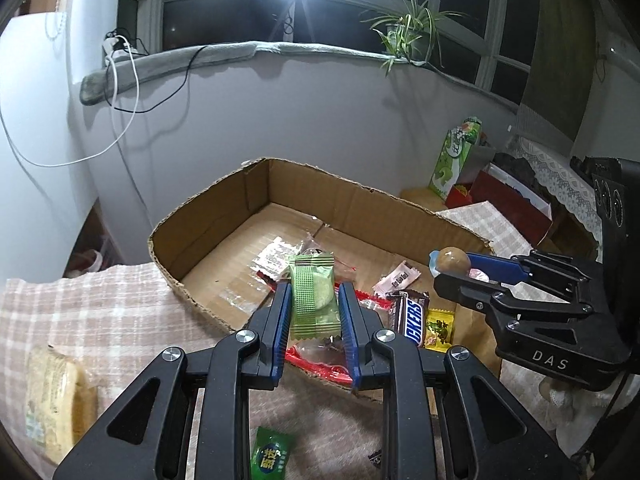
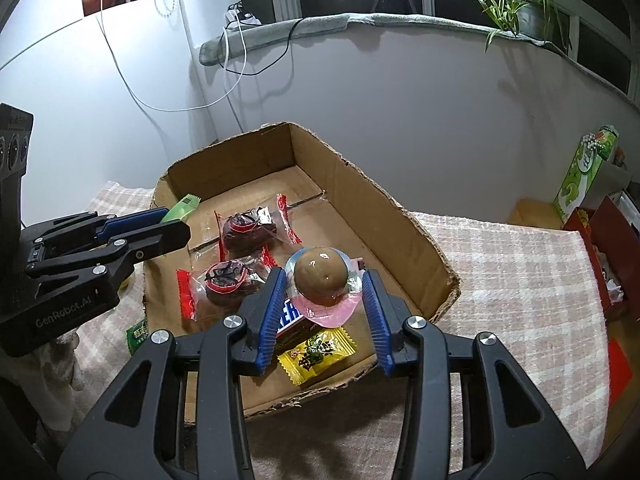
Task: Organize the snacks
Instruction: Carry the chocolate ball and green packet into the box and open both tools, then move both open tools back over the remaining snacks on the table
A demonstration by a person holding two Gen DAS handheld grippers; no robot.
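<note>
A: What's the biggest thing there?

B: The checked cloth (image 2: 520, 264) over the table. A shallow cardboard box (image 2: 400, 216) with its top open sits on it, below a window sill with a potted plant (image 2: 524, 4).

A: What's in the box?

B: Two clear packs with red ends and dark fruit inside (image 2: 240, 228), side by side (the nearer one (image 2: 224, 280) lies next to the right gripper's fingers). A Snickers bar (image 1: 412, 316) is close to the front wall, with a small yellow sweet (image 2: 318, 350) just beside it. Farther back, the left wrist view shows a white sachet (image 1: 274, 258) and a small pale wrapped piece (image 1: 396, 278).

A: And the grippers?

B: The left gripper (image 1: 314, 300) is clamped on a green wrapped biscuit (image 1: 312, 296), held upright between the blue pads over the box's near edge. The right gripper (image 2: 326, 284) grasps a brown egg in a clear pack with a pink backing (image 2: 320, 276), above the Snickers bar and the yellow sweet.

A: Anything outside the box?

B: A packet of pale biscuits (image 1: 52, 396) on the cloth to the left, a small green sachet (image 1: 270, 454) under the left gripper, and a tall green carton (image 2: 584, 168) off to the right.
</note>
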